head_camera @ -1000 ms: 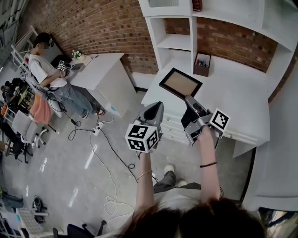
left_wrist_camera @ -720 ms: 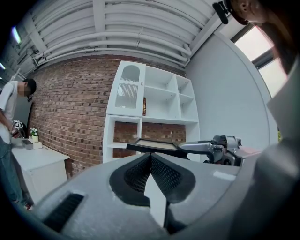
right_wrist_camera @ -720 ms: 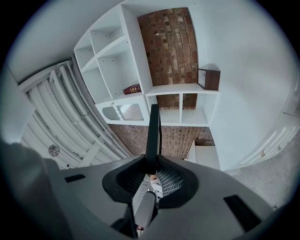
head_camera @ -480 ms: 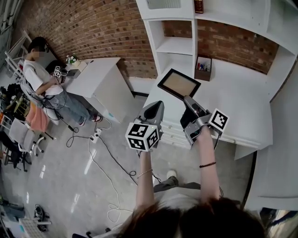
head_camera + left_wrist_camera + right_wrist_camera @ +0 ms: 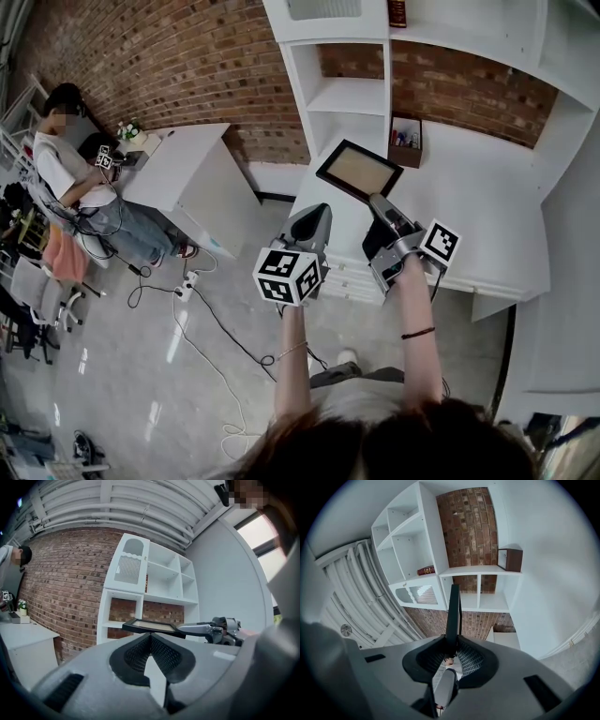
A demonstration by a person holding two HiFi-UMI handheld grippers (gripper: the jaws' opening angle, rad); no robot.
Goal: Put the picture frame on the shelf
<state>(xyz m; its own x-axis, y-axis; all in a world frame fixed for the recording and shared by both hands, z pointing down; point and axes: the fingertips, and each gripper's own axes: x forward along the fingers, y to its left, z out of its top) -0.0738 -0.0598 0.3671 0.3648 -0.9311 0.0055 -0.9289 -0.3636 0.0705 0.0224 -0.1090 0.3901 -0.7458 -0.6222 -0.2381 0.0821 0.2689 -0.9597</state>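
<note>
The picture frame (image 5: pixel 361 171), black-rimmed with a tan panel, hangs tilted in the air above the white desk (image 5: pixel 478 192). My right gripper (image 5: pixel 377 200) is shut on the frame's near edge. In the right gripper view the frame (image 5: pixel 453 613) stands edge-on between the pads of that gripper (image 5: pixel 452 645). My left gripper (image 5: pixel 320 212) is shut and empty, just left of the frame and apart from it. From the left gripper (image 5: pixel 150 635) the frame (image 5: pixel 150 626) shows flat, with the right gripper (image 5: pixel 211 630) on it. The white shelf unit (image 5: pixel 342 94) rises behind the desk.
A brown box (image 5: pixel 406 132) of pens stands on the desk by the shelf. A dark red book (image 5: pixel 397 11) sits on an upper shelf. A seated person (image 5: pixel 70 159) is at a white table (image 5: pixel 183 173) to the left. Cables (image 5: pixel 211 328) lie on the floor.
The grippers and the frame keep their places in the head view. The room has slid a little as the head camera moved; the grip has not changed.
</note>
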